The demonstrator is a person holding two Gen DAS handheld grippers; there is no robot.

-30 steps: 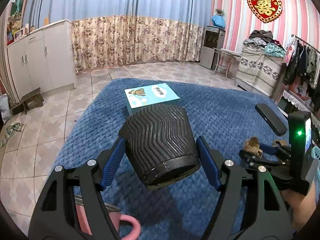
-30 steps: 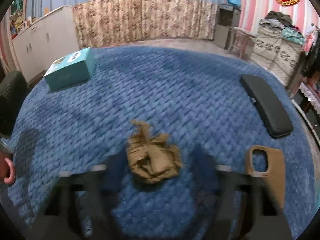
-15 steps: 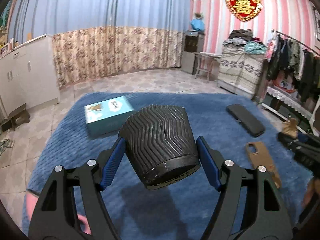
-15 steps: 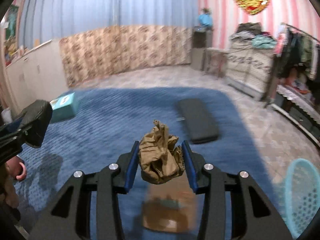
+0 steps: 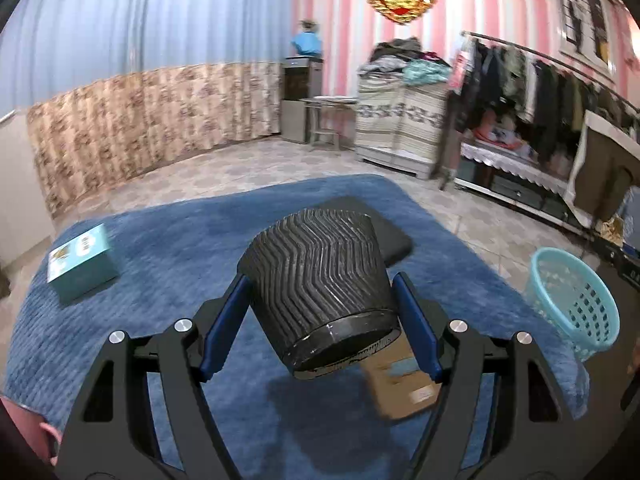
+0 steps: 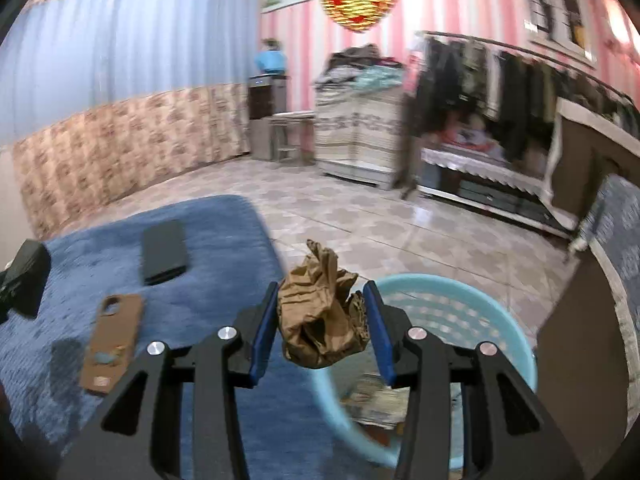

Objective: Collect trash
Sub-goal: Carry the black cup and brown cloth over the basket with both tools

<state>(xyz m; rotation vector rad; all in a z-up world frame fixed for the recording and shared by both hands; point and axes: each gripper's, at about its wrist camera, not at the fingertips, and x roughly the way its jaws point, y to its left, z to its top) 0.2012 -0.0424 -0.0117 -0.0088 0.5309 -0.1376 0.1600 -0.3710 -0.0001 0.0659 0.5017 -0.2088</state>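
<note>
Our right gripper (image 6: pixel 320 320) has its blue pads clamped on a crumpled wad of brown paper (image 6: pixel 320 316), jaws drawn in to a middling gap with the wad squeezed between them, and it hangs in the air at the near rim of the light blue plastic basket (image 6: pixel 480 312). That basket stands on the tiled floor just off the edge of the blue rug (image 6: pixel 224 240), and we can make out some paper scraps lying in its bottom, blurred.

Over on the other side, our left gripper (image 5: pixel 320 320) is spread wide, both pads pressed against the sides of a black ribbed cup (image 5: pixel 320 280). The cup is tilted, its closed end turned toward the lens, lifted clear above the rug.

Down on the rug lies a brown phone case (image 6: pixel 112 344), flat, with a cut-out at its far end, and beyond it a flat black case (image 6: pixel 164 252); the two are near each other but apart. From the left camera we also catch a teal box (image 5: pixel 82 264) resting near the rug's far left edge, well away from everything else.

The basket shows in the left view too, off to the right past the rug's edge. Behind all this stand a floral curtain along the wall and a rack of hanging clothes (image 5: pixel 560 92).
</note>
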